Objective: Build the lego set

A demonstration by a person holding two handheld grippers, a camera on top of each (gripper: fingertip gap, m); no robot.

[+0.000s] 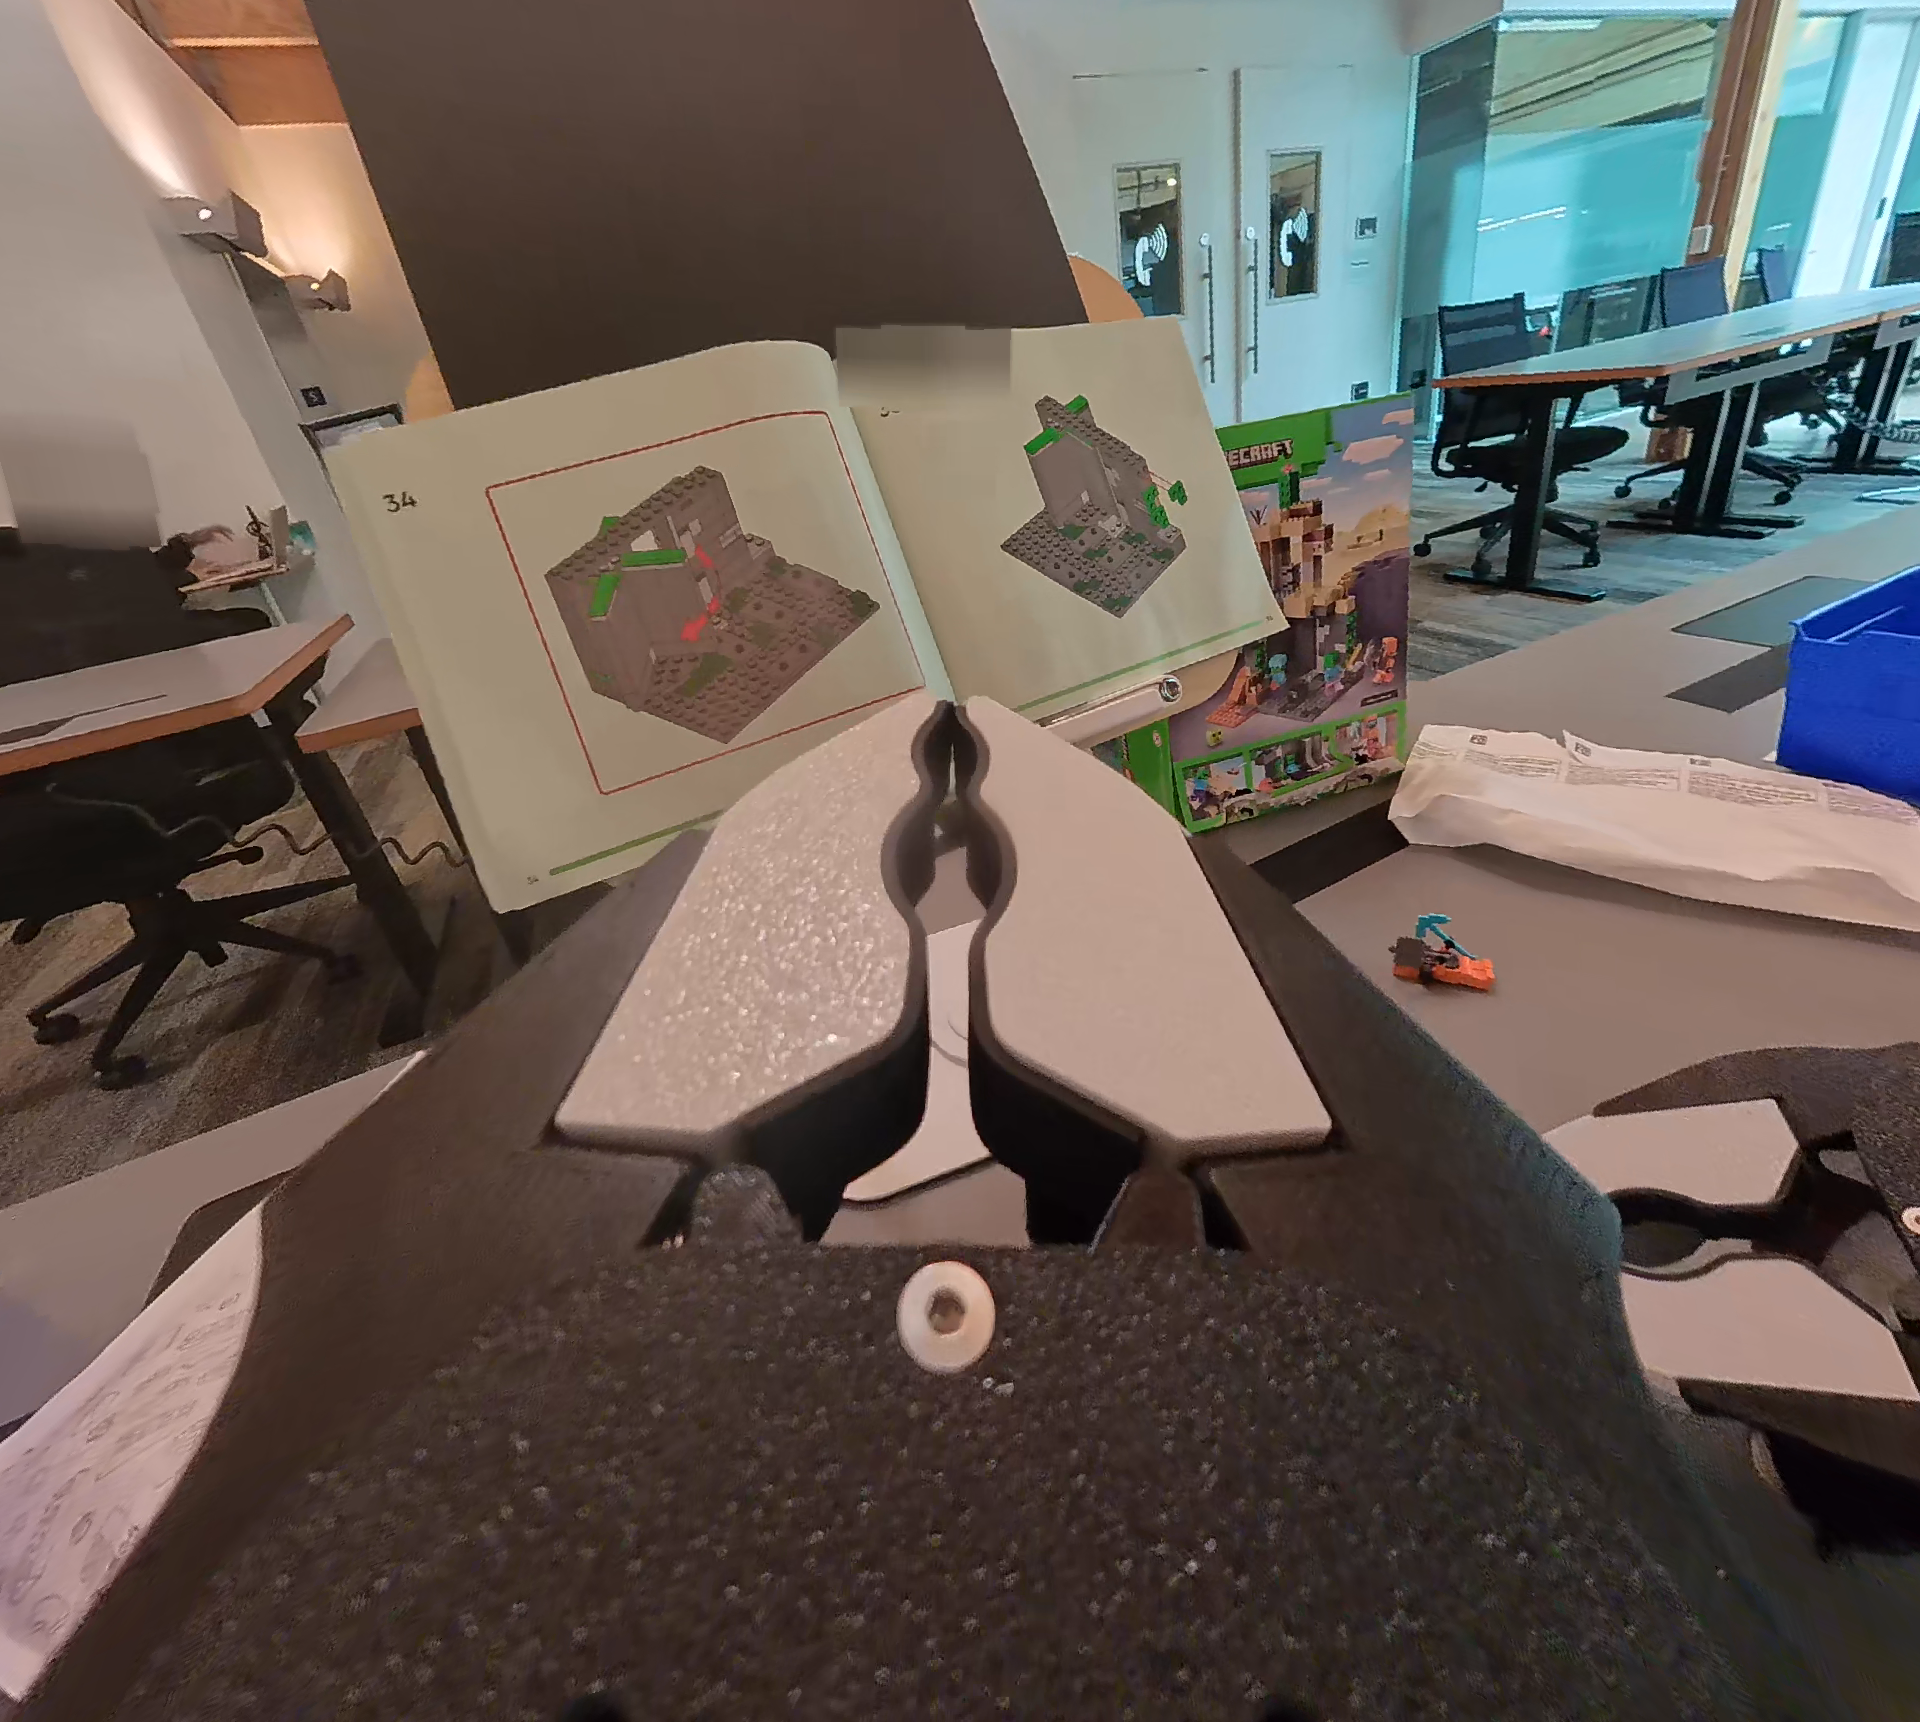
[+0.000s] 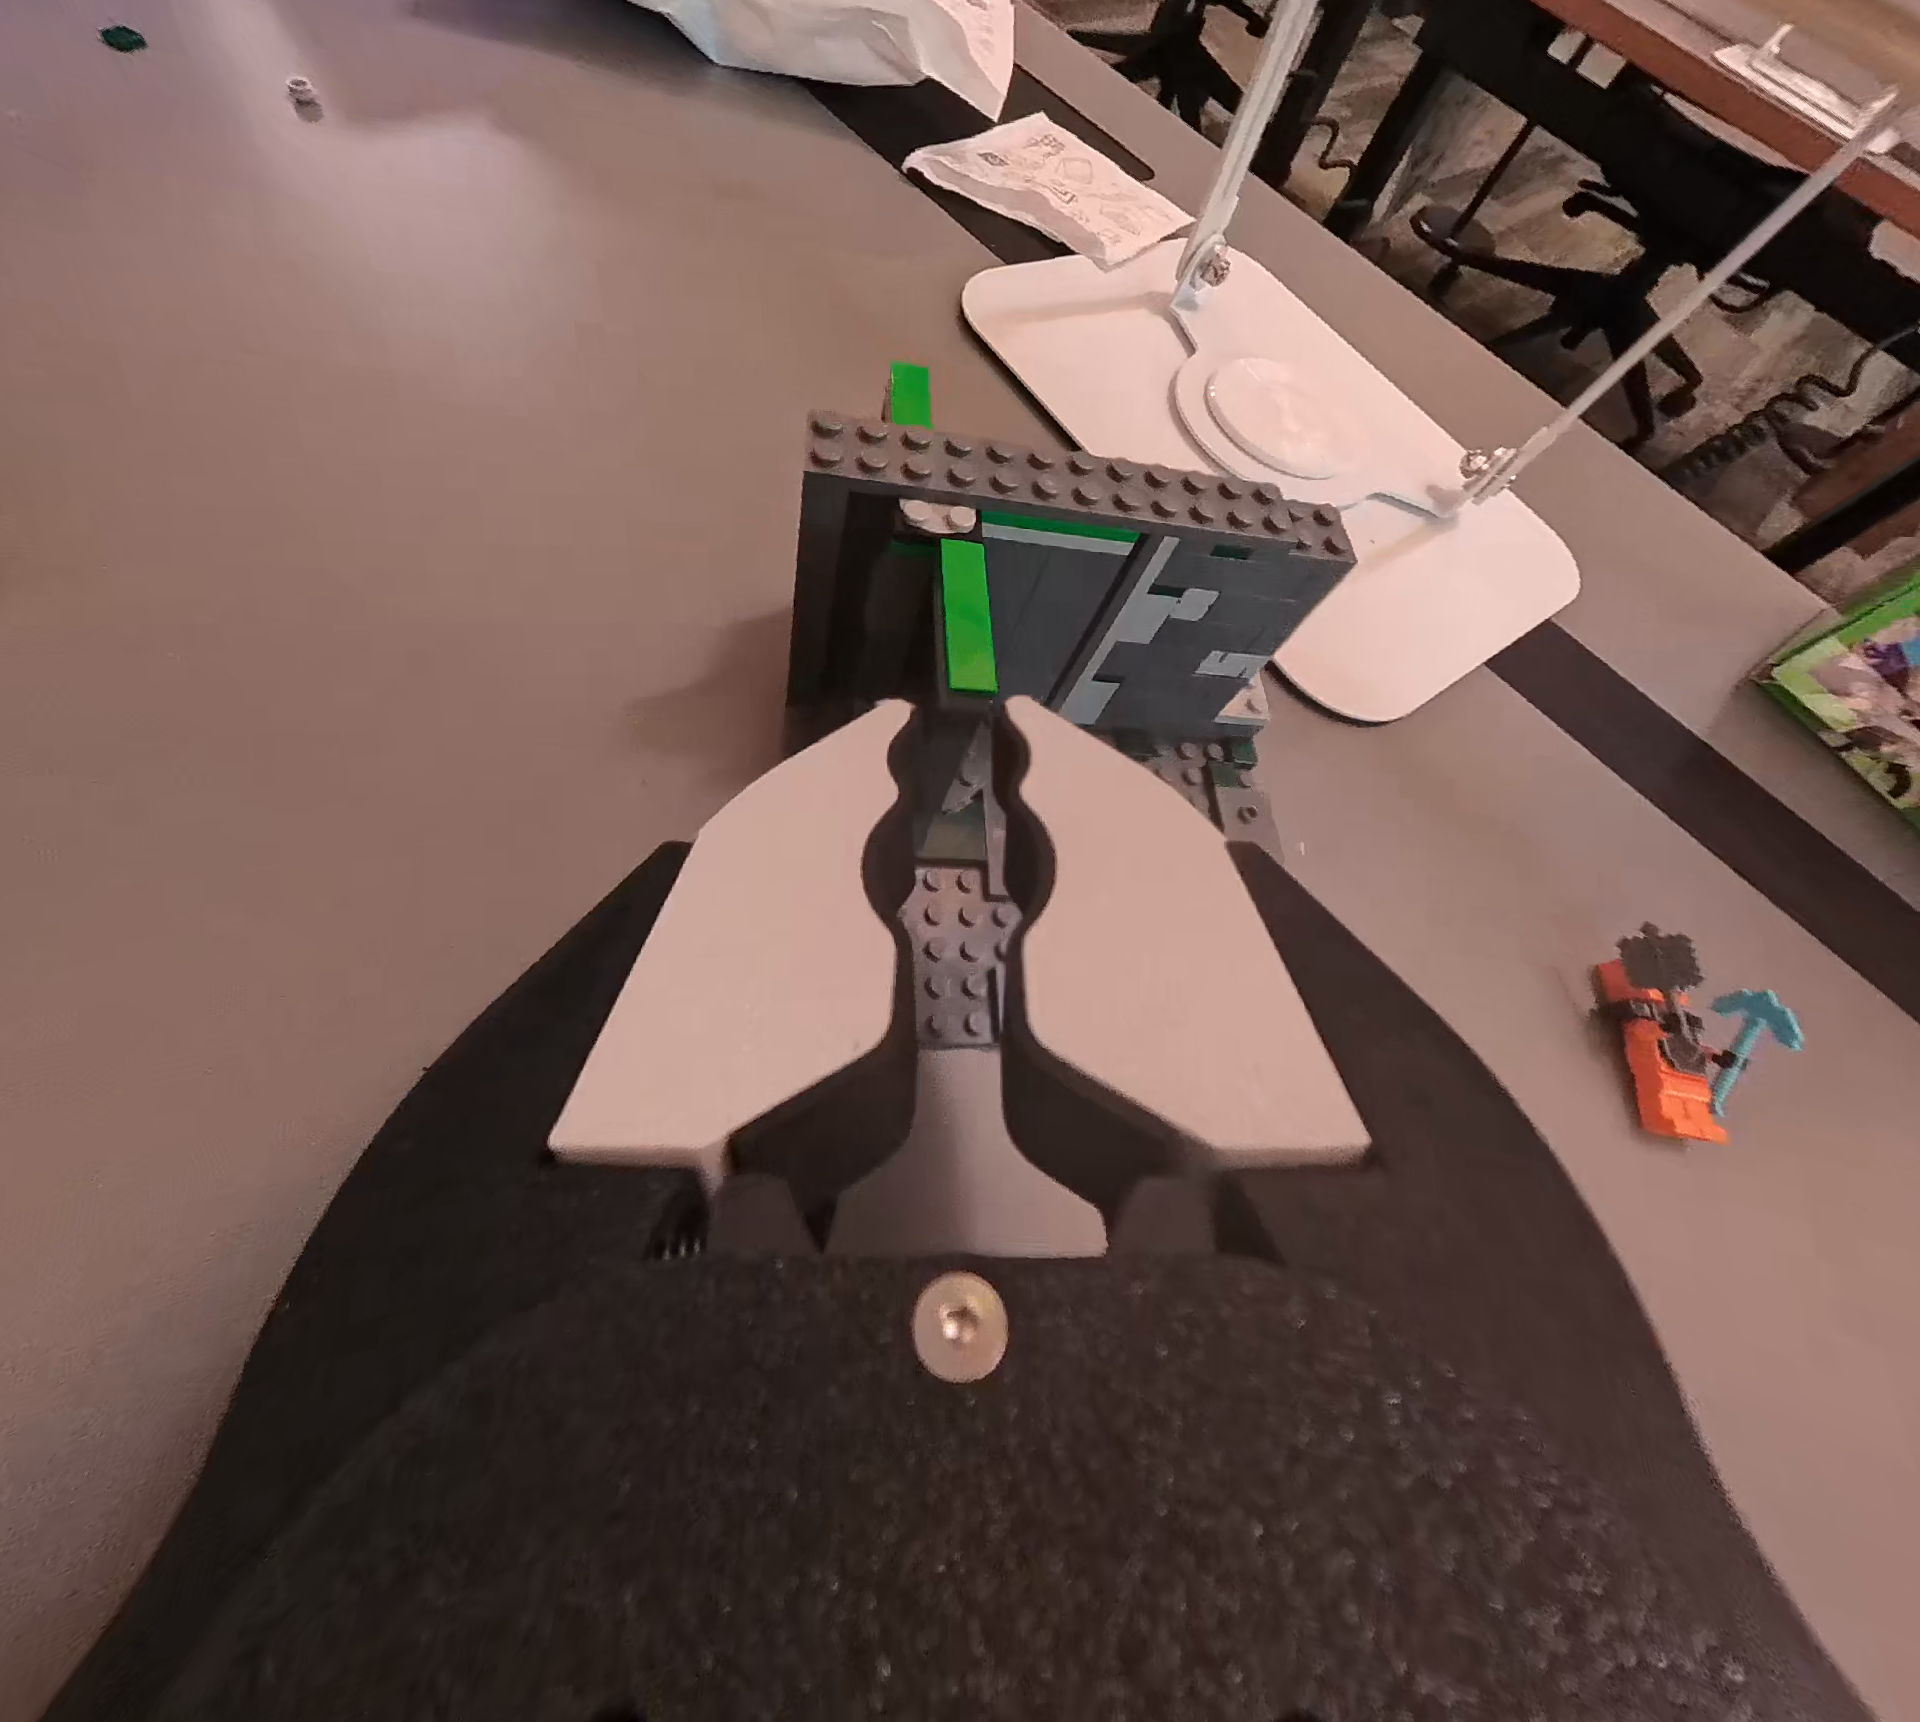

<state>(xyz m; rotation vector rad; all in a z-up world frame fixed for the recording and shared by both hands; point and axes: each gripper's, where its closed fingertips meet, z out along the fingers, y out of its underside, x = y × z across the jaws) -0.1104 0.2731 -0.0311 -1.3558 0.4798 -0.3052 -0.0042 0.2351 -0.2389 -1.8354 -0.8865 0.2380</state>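
— Where is the lego build [image 2: 1060, 592] found?
— On the grey desk [image 2: 416, 529], just ahead of the right hand-held gripper [image 2: 958, 711], whose fingers are narrowly parted over its studded base.
— And the left hand-held gripper [image 1: 951, 722]?
— Closed, empty, raised before the instruction booklet [image 1: 727, 592]. An orange minifigure [image 2: 1673, 1049] is seen nearby.

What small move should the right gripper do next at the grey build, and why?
Probably ease the right gripper forward and press the bright green flat tile down onto the dark grey brick wall model. Its jaws stand slightly apart at the tile's near end, and the open instruction booklet shows green strips on that wall.
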